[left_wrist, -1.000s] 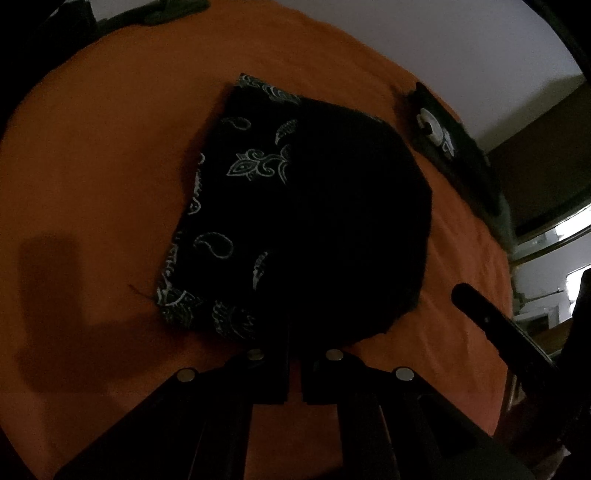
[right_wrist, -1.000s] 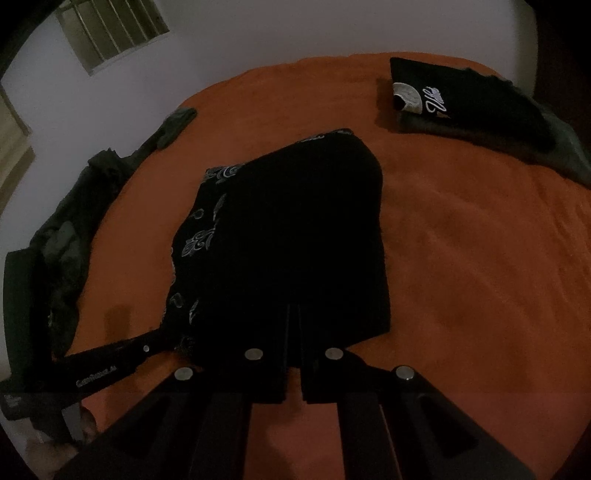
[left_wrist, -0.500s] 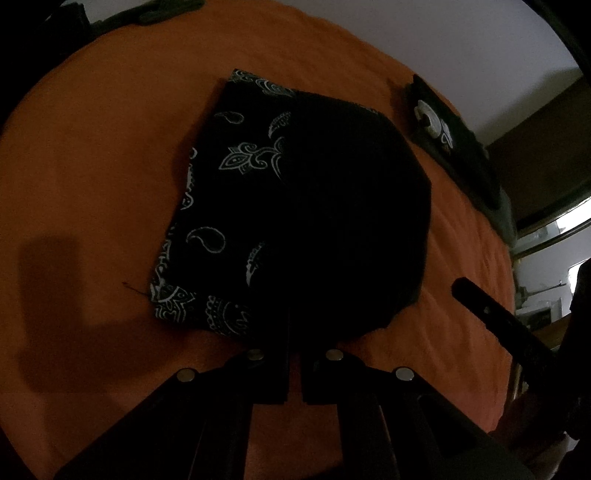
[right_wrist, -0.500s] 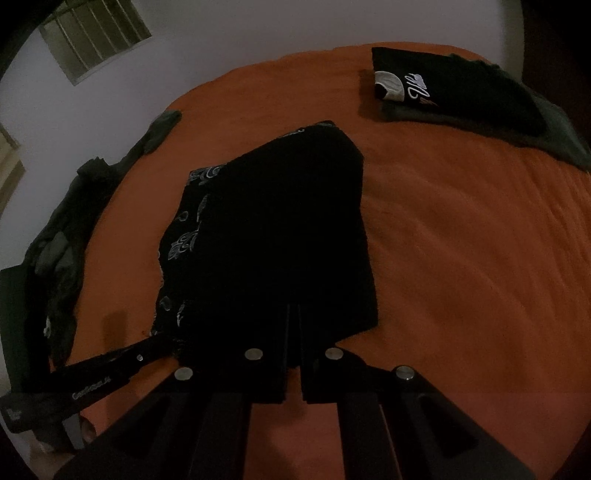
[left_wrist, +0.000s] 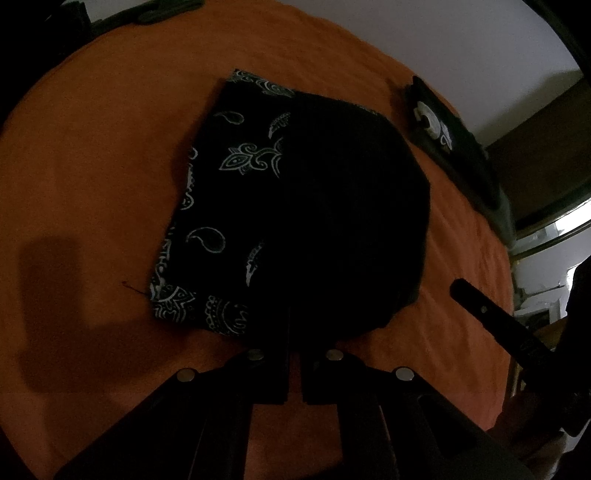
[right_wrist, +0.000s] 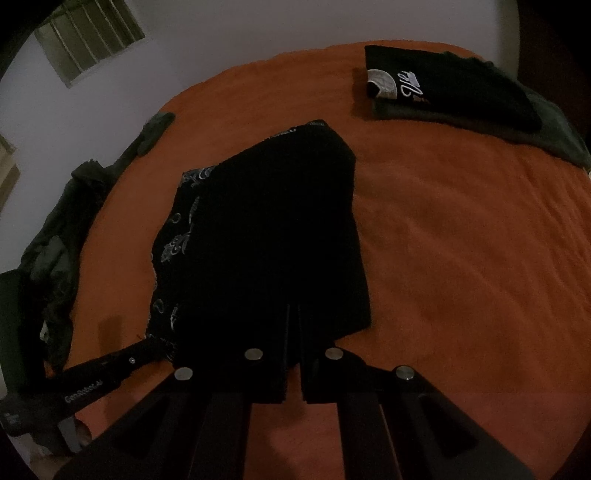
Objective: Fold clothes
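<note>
A black garment [left_wrist: 332, 206] lies flat on the orange bed cover [left_wrist: 92, 166]. Its plain black layer is folded over a part with a white paisley print [left_wrist: 229, 162] on the left. My left gripper [left_wrist: 293, 321] is shut, and its tips lie over the garment's near edge. My right gripper [right_wrist: 293, 314] is shut over the near edge of the same garment [right_wrist: 273, 229]. Black on black hides whether either pinches cloth. In the left wrist view the right gripper [left_wrist: 458, 288] ends just off the garment's right corner. In the right wrist view the left gripper [right_wrist: 155, 345] ends at the paisley corner.
A folded black garment with a white print [right_wrist: 443, 88] rests on a grey-green folded piece [right_wrist: 550, 133] at the far right. A heap of dark clothes [right_wrist: 55, 229] lies along the bed's left edge below a barred window [right_wrist: 88, 33]. Bare orange cover [right_wrist: 461, 240] spreads to the right.
The right wrist view has drifted a little, so the garment sits slightly lower left in it. The garment keeps its shape and both grippers stay shut.
</note>
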`<action>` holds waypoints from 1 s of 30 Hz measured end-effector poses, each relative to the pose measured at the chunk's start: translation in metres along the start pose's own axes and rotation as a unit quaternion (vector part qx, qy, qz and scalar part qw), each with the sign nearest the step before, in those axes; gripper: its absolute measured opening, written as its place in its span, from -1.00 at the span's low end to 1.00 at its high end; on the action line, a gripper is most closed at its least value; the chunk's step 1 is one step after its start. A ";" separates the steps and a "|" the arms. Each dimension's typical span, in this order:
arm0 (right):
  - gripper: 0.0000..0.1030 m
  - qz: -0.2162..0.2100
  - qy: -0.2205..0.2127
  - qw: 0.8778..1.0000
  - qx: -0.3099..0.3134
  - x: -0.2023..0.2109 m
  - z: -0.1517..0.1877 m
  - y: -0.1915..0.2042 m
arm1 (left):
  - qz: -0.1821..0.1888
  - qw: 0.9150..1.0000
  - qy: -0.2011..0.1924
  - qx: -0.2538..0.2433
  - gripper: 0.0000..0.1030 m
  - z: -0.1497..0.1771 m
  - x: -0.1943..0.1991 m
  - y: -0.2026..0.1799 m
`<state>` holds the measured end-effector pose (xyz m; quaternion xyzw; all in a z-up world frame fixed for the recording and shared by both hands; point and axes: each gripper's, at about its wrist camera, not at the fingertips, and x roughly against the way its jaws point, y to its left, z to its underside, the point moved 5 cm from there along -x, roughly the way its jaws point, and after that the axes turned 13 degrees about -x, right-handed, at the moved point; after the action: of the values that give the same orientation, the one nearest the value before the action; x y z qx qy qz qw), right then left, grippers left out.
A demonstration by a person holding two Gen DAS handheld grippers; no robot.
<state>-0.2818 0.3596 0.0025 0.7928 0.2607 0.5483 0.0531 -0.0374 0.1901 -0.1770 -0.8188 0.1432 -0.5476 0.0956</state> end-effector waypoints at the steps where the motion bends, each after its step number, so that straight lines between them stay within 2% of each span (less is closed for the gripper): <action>1: -0.94 0.001 0.001 1.000 -0.001 0.000 0.000 -0.001 | 0.001 1.000 0.000 0.001 -0.91 0.000 0.000 0.000; 30: -0.94 0.010 0.011 1.000 -0.018 -0.005 0.000 -0.012 | 0.010 1.000 0.010 0.001 -0.91 0.001 -0.001 0.001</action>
<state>-0.2873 0.3677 -0.0066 0.7881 0.2430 0.5625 0.0589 -0.0373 0.1894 -0.1789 -0.8118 0.1516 -0.5548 0.1007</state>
